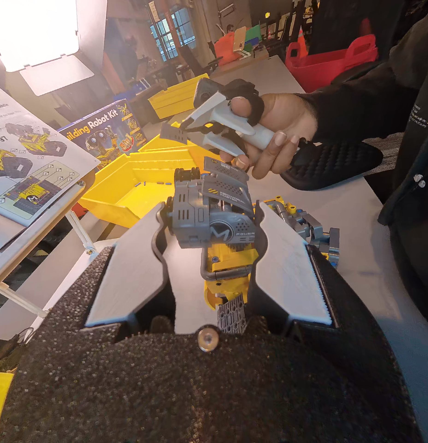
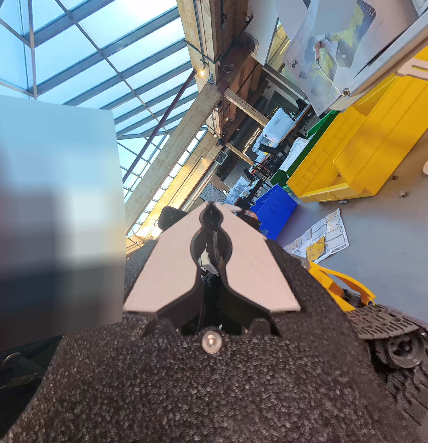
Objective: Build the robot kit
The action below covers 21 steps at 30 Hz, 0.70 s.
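A grey and yellow toy vehicle model [image 1: 208, 223] stands on the grey table [image 1: 351, 239], with a grey motor block on top and a yellow body below. My left gripper [image 1: 211, 207] is closed on the motor block, one finger against each side. My right gripper [image 1: 184, 127], held by a hand, hovers just above and behind the model, shut on a small flat grey panel [image 1: 172, 134]. In the right wrist view the right gripper's tips [image 2: 211, 205] meet, and the panel [image 2: 215, 242] shows edge-on between the fingers. Part of the model [image 2: 385, 321] shows at lower right.
Open yellow bins [image 1: 141, 191] sit behind the model, with the kit's box [image 1: 105, 134] and an instruction booklet on a stand [image 1: 28, 167] at left. A red basket [image 1: 327, 62] stands at far right. A sticker sheet [image 2: 320, 239] and a blue bin [image 2: 275, 211] lie on the table. There is about 8 cm between the tips of the two grippers.
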Motion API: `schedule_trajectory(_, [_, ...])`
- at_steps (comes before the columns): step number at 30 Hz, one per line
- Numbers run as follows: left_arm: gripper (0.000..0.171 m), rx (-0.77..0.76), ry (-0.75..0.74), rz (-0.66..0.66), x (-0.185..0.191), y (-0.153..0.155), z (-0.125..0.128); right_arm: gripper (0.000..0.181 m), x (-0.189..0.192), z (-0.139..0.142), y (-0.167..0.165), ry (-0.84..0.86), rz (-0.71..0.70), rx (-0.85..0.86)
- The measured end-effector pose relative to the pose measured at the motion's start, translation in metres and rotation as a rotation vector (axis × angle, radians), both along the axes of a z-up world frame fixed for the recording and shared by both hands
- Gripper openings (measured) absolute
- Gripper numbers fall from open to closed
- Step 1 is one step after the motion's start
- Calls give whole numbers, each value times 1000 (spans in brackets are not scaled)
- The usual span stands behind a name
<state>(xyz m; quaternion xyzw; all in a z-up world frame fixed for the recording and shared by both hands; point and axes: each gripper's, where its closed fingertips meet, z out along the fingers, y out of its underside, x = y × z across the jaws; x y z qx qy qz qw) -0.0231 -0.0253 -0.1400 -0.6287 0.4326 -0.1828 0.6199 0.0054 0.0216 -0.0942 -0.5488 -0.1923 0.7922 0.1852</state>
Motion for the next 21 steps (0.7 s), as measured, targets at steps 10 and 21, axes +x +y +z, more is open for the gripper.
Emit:
schedule_trajectory(10, [72, 39, 0, 19, -1, -1, 2, 0, -8, -13, -3, -6, -25, -116])
schedule_trajectory(21, [72, 38, -13, 18, -1, -1, 2, 0, -7, -17, 2, -9, -34, -117])
